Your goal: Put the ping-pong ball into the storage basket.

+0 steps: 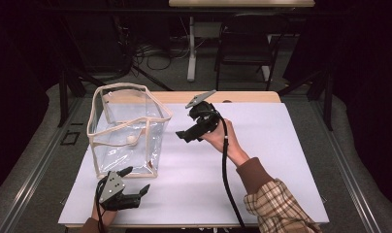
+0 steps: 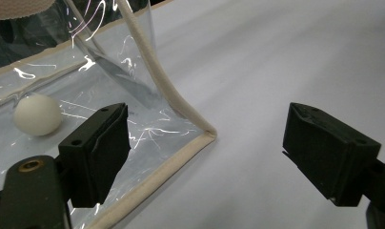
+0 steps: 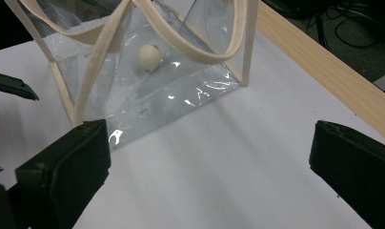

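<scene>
Ball [image 3: 148, 56] in bag [image 1: 128, 127]. Right gripper [image 1: 184, 136] and left gripper [image 1: 135, 181] both agape, empty. Next, likely: grasp bag rim.

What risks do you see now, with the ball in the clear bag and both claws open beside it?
The bag is light and stands by itself. The left claw sits at its near corner, so a small push could tip or slide it. If it tips, the ball may roll out of the open top. The right claw could catch the beige handle.
</scene>
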### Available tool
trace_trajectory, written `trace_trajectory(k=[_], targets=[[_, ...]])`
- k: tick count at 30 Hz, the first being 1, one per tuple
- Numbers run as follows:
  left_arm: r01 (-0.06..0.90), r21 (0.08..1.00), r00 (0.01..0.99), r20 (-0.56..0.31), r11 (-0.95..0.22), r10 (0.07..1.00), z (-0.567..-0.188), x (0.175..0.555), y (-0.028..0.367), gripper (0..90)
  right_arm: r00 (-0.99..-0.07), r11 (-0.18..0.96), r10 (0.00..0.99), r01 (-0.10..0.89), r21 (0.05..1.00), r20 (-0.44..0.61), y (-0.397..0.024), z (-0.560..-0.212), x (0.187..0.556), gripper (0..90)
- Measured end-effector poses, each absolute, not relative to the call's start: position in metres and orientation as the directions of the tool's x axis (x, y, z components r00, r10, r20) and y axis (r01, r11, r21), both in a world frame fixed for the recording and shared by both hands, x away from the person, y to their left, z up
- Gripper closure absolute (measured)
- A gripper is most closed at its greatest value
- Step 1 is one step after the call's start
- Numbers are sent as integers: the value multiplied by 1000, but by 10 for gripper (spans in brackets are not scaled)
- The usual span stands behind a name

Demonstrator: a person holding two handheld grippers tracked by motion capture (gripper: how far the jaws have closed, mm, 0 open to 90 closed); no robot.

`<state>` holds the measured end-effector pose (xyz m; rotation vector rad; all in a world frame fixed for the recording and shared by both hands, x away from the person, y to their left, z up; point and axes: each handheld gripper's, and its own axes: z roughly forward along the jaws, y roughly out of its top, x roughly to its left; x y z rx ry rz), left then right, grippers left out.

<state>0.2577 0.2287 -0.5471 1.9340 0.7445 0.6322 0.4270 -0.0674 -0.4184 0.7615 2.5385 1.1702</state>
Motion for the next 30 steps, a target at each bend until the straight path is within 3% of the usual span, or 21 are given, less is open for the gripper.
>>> trace_trajectory(k=[30], targets=[[239, 894, 682, 124, -379, 721, -547, 258, 229, 161, -803, 534, 596, 397, 746, 1, -120, -455, 395, 0]])
